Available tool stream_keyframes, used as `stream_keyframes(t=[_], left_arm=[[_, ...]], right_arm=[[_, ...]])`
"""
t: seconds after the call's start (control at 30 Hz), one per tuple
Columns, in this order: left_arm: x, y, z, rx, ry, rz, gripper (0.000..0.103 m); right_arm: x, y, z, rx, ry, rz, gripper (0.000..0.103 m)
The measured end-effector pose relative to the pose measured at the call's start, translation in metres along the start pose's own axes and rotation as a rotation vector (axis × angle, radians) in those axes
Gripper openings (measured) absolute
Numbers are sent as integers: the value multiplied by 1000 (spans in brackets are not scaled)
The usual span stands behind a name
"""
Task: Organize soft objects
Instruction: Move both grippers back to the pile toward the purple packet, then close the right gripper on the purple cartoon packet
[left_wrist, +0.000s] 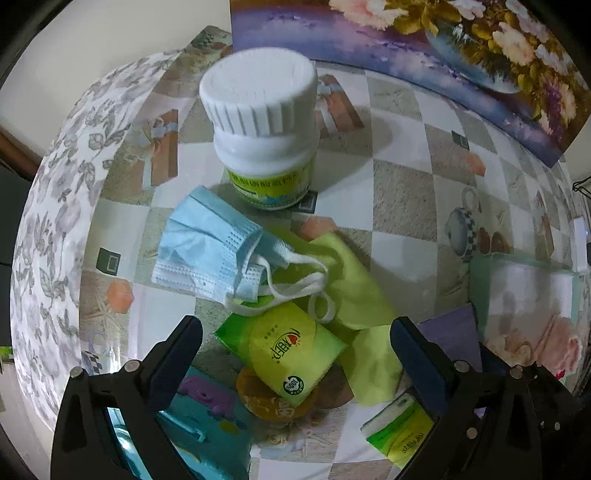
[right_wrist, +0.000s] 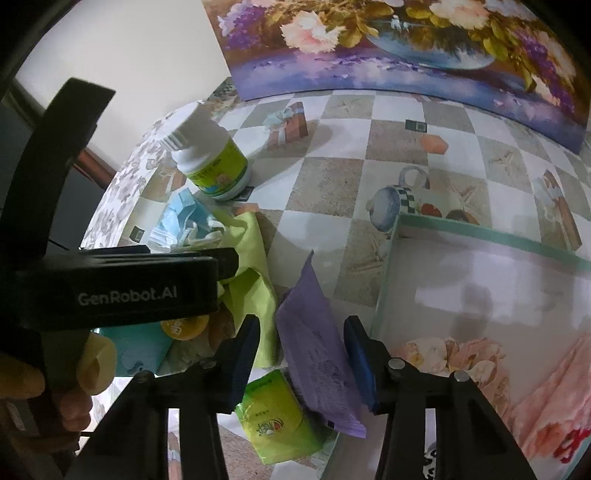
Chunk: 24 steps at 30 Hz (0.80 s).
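**Two grabs lining up over the pile**

Your right gripper (right_wrist: 301, 354) straddles the purple packet (right_wrist: 317, 365), jaws half-wide, seemingly not yet pinching. Centre it, then squeeze. Your left gripper (left_wrist: 295, 354) hangs wide over the green tissue pack (left_wrist: 284, 354); drop straight down, clear of the mask (left_wrist: 210, 251) loops.

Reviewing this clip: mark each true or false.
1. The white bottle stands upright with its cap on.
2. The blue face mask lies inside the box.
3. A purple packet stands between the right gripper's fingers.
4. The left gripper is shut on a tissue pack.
1. True: the white bottle is upright and capped.
2. False: the blue face mask lies on the tablecloth; the box holds nothing.
3. True: the purple packet is between the right gripper fingers.
4. False: the left gripper is open above the tissue pack.
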<state>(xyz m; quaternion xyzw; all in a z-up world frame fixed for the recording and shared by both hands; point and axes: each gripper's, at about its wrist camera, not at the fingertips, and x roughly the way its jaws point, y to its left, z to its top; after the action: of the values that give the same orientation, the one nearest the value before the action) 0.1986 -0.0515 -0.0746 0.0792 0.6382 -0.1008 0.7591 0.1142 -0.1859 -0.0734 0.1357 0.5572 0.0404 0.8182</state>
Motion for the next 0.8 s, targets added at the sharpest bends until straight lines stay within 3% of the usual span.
stream_keyframes(t=[0.33, 0.43, 0.67, 0.8], left_arm=[[9, -16, -4, 62, 18, 58, 75], [10, -18, -5, 78, 14, 86, 65], [10, -10, -6, 61, 8, 62, 65], [7, -3, -5, 47, -5, 37, 57]], right_arm=[[-1, -1, -1, 9, 5, -1, 44], [-1, -2, -1, 14, 4, -5, 35], [-6, -2, -2, 7, 0, 12, 25], [-10, 1, -2, -6, -4, 18, 19]])
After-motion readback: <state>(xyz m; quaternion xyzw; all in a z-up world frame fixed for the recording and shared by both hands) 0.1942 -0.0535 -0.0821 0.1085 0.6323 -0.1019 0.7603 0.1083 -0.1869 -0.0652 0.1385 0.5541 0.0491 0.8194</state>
